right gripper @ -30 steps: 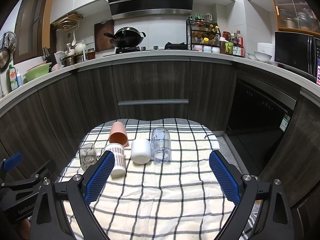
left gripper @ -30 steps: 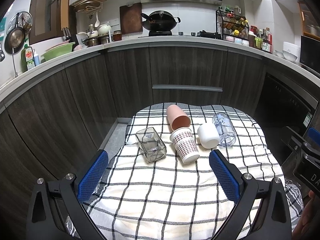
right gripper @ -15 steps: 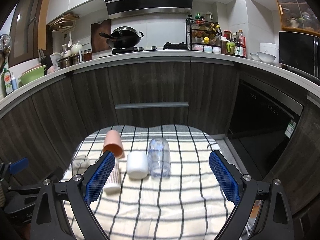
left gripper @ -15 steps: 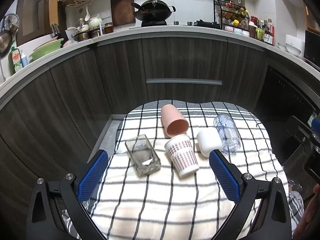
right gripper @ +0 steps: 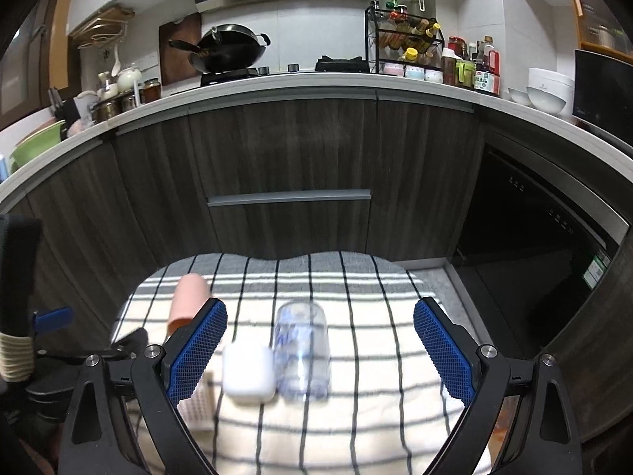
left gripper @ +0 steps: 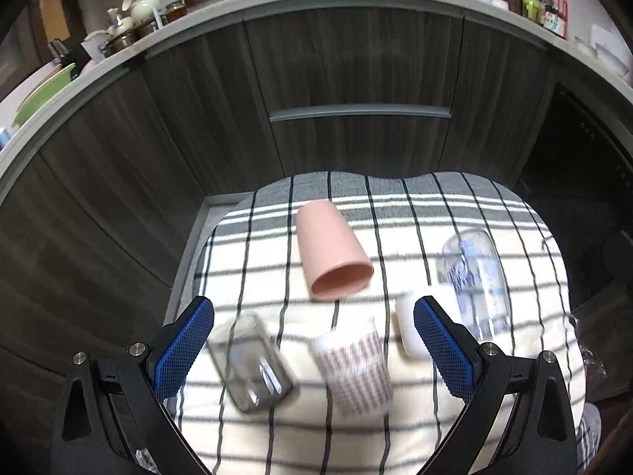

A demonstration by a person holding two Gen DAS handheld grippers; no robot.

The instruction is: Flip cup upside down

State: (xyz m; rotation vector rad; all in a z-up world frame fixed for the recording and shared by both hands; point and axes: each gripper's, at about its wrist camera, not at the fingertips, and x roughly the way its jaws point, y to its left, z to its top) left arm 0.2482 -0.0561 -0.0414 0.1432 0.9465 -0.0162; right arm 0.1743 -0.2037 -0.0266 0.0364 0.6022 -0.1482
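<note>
Several cups lie on their sides on a checked cloth [left gripper: 395,435]. In the left wrist view a pink cup [left gripper: 330,253] lies at the middle, a square clear glass [left gripper: 249,364] and a white cup with a red pattern [left gripper: 356,368] lie nearer, a plain white cup [left gripper: 407,328] and a clear printed glass [left gripper: 474,277] to the right. My left gripper [left gripper: 314,348] is open and empty, just above the square glass and patterned cup. My right gripper [right gripper: 320,352] is open and empty, above the white cup [right gripper: 248,372] and the clear printed glass [right gripper: 302,352].
Dark wooden cabinets [right gripper: 289,166] with a grey counter curve behind the table. A wok [right gripper: 227,53], a spice rack [right gripper: 407,47], bottles and bowls [right gripper: 550,89] stand on the counter. A dark oven front [right gripper: 534,249] is at the right. The left gripper's body [right gripper: 43,352] shows at the left.
Both grippers have moved forward and lower toward the cups, which now look larger and nearer. Both stay open. The cups have not moved.
</note>
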